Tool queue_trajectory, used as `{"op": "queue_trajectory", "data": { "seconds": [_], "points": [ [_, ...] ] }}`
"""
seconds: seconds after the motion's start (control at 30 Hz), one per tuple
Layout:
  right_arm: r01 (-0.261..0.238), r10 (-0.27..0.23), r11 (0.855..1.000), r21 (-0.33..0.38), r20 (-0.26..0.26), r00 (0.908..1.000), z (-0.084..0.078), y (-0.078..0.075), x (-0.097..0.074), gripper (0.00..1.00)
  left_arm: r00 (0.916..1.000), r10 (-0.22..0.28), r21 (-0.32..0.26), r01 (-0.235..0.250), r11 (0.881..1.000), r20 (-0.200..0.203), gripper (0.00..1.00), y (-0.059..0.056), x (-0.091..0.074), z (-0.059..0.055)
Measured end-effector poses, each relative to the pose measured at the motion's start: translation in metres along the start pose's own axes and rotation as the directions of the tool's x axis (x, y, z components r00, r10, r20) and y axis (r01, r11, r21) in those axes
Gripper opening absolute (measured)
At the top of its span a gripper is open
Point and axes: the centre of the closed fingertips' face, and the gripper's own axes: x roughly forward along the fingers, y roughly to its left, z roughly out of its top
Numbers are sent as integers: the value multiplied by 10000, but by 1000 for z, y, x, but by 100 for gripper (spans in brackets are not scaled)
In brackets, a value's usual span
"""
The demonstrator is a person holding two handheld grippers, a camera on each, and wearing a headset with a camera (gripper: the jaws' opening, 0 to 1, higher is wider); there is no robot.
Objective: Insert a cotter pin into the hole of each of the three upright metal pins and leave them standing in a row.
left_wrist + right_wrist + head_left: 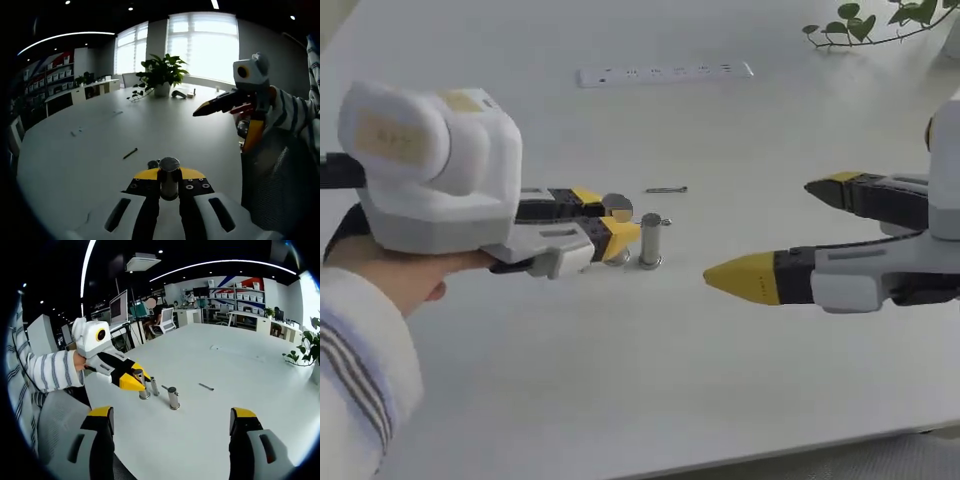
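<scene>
The left hand-held gripper (610, 228), a white plastic body with black jaws ending in yellow tips, is clamping those jaws on the smooth shank of one upright metal pin (169, 181). The pin is a dull grey cylinder with a rounded head, standing on the glossy white tabletop (620, 380). A hand (385, 272) coming out of a striped sleeve (350, 390) is holding this gripper roughly level, pointing across the tabletop. The right hand-held gripper (770, 232) is hovering well apart from it, jaws spread wide with nothing between them.

The right gripper view is showing all three pins in a short row. Just beside the clamped one is standing a second pin (154, 386), and a third pin (173, 398) is a little farther along. Each is flaring to a wider flange at its foot. A thin wire cotter pin (666, 189) is lying flat on the tabletop near them. The left gripper view is taking in a leafy potted plant (160, 75) in front of bright windows (200, 45). The head view is catching a flat white power strip (665, 72) farther back.
</scene>
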Motion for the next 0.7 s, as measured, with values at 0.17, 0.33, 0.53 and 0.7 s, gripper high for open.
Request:
{"op": "queue_trajectory", "data": {
  "seconds": [0.17,0.33,0.53,0.7],
  "points": [
    [-110,110,9999,-103,-39,9999,-1,1,1,96,9999,-12,-165,10,9999,-164,9,-6,8,-9],
    [-101,100,9999,-89,-136,9999,-5,2,0,96,9994,84,-296,-93,9995,-334,9,-9,14,-17],
    [-134,132,9999,-82,-271,9995,-10,2,-2,95,9985,185,-349,-203,9992,-508,9,-10,21,-25],
    [-204,204,9998,-1,-294,9994,-12,3,-1,95,9971,293,-317,-316,9990,-707,9,-11,26,-33]
  ]
}}
